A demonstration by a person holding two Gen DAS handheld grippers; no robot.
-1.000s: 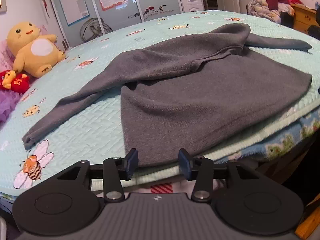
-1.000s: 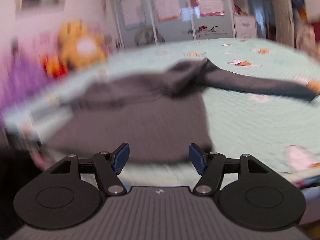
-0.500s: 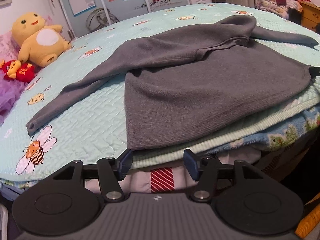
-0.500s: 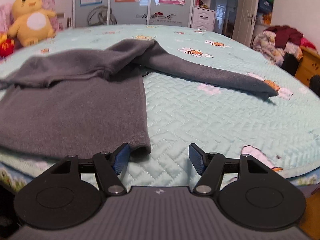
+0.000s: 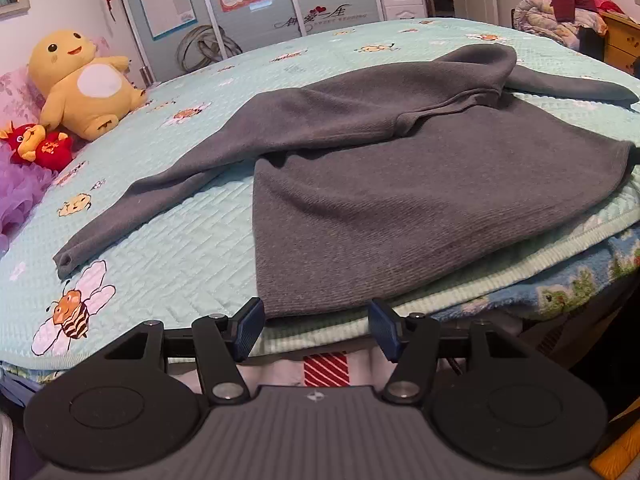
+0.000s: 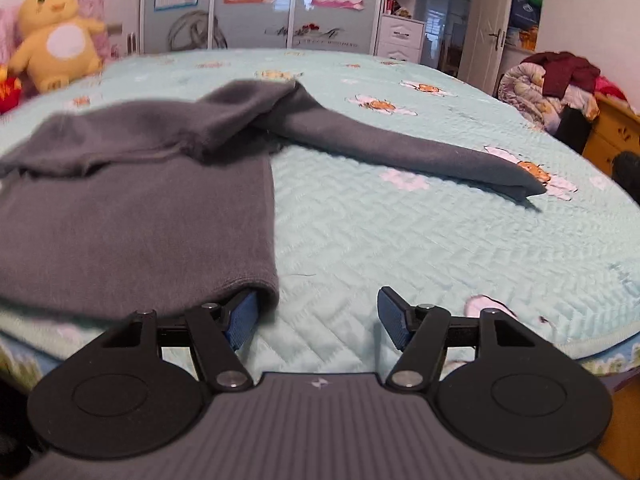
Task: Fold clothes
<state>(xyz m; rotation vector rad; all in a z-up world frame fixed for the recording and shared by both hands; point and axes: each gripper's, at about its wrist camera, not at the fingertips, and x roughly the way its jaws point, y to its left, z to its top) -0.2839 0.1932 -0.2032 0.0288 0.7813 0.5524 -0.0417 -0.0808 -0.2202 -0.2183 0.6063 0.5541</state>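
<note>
Grey sweater (image 5: 420, 184) is lying face-flat on the bed (image 5: 192, 240), hem at the near edge, top part already lying doubled over the body, one sleeve (image 5: 160, 196) trailing toward the left, the other sleeve (image 6: 404, 152) trailing right.

Left gripper (image 5: 316, 330) is sitting released at the hem's left corner; jaws are parted, nothing pinched, the hem edge lying just beyond the fingertips. Right gripper (image 6: 318, 318) is also released, jaws wide; its left finger (image 6: 240, 320) is sliding under the hem's right corner, the other finger is sitting over bare quilt.

Risks, as I am judging them:
- Right gripper is straddling only the very corner, so a closing pinch may be catching one layer of knit or slipping off entirely.
- Either gripper may be nipping the quilted cover along with the hem, dragging the bedding upward.
- Uneven lift between the two corners could be skewing the fold.
- The loose sleeves may be dragging and bunching underneath.
</note>
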